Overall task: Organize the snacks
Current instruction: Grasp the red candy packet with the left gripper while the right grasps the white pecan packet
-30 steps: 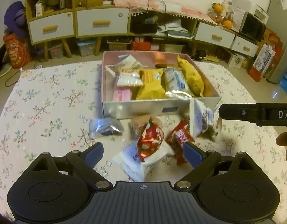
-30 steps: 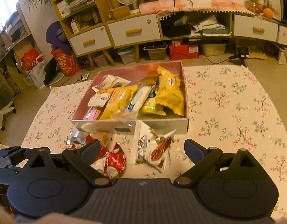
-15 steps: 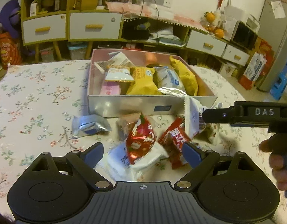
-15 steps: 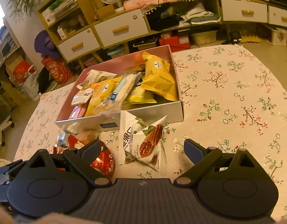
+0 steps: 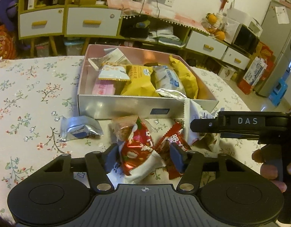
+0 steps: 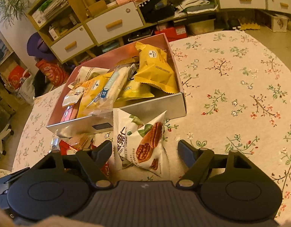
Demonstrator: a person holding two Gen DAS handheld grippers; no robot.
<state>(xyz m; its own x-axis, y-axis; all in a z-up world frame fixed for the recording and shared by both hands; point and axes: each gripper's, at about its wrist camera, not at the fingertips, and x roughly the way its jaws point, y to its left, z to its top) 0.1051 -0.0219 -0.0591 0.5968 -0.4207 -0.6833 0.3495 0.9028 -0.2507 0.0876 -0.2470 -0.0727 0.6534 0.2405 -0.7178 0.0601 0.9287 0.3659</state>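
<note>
A silver box with a pink inside holds several yellow, white and pink snack packs; it also shows in the right wrist view. Loose packs lie in front of it. My left gripper is open, its fingers either side of a red snack pack lying on a white pack. A second red pack and a silver pack lie nearby. My right gripper is open around a white pecan pack that leans on the box front; it also shows in the left wrist view.
The table has a floral cloth. Yellow cabinets with white drawers stand behind it. More red packs lie left of the right gripper.
Both grippers have moved forward and lower. The left fingers have narrowed around the red pack. The right fingers now flank the pecan pack.
</note>
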